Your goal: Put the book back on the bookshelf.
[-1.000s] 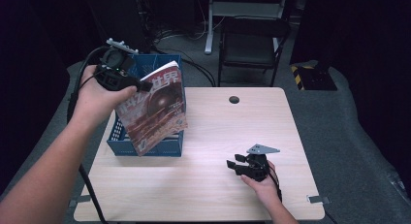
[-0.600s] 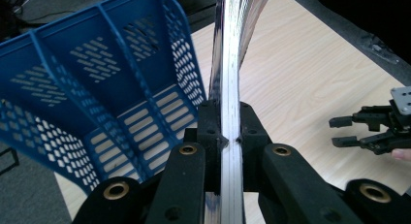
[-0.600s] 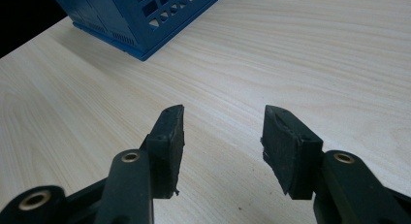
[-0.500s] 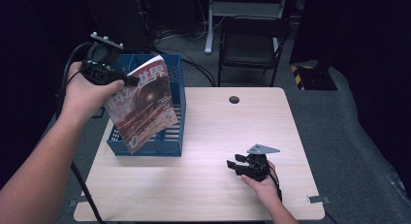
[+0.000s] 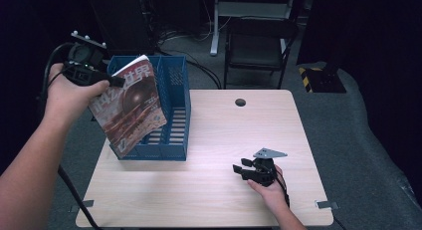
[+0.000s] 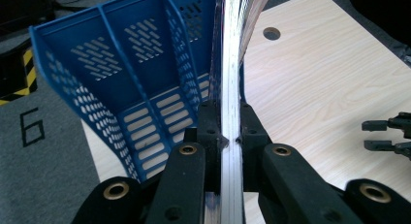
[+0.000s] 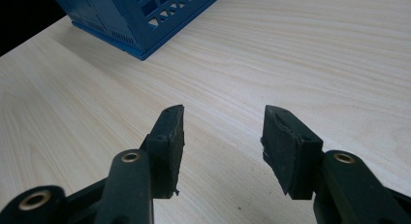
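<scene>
A magazine (image 5: 130,108) with a red-brown cover hangs tilted over the left part of the blue file rack (image 5: 174,105). My left gripper (image 5: 112,81) is shut on its top edge, above the rack's left side. In the left gripper view the magazine (image 6: 232,64) runs edge-on between the two jaws, with the rack's slotted compartments (image 6: 140,69) below and to the left. My right gripper (image 5: 240,171) rests open on the table near the front right, held by a hand. In the right gripper view the right gripper (image 7: 222,129) holds nothing, and a corner of the rack (image 7: 140,20) lies ahead.
The wooden table (image 5: 224,200) has a round cable hole (image 5: 240,102) at the back. A black chair (image 5: 259,46) and a yellow-black striped object (image 5: 311,73) stand on the floor behind. Dark surroundings close in on the left.
My left gripper has carried the magazine up and to the left, from in front of the rack's right part to over its left side. The right gripper has stayed put.
</scene>
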Demonstrator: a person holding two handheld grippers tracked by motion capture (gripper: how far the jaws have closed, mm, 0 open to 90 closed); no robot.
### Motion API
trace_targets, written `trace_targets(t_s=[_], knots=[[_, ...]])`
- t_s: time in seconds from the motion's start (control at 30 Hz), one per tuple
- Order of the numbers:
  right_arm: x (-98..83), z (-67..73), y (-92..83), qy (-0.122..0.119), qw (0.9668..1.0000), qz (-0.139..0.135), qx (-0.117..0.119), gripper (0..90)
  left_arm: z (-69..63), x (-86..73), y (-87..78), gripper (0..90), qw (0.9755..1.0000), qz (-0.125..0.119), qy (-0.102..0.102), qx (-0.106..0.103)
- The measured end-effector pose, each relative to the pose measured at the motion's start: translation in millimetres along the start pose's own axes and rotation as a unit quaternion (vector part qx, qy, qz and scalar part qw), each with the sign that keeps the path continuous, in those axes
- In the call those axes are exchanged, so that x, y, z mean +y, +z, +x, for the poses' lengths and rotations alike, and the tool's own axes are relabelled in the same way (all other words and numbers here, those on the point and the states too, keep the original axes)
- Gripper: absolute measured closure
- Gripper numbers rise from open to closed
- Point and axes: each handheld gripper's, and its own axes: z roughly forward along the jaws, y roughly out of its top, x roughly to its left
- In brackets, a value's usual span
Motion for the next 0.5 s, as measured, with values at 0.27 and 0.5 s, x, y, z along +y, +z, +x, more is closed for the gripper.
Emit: trace_targets(t_s=[0.27,0.5], knots=[[-0.1,0.8,0.3,0.002,1.0,0.0,-0.001,50.1,9.5,-3.3,-5.7,83.7,0.9999,-0.001,-0.009,0.01],[-0.2,0.8,0.2,0.002,1.0,0.0,-0.001,50.1,12.8,-3.1,-3.4,83.7,0.9998,0.002,-0.016,0.015]])
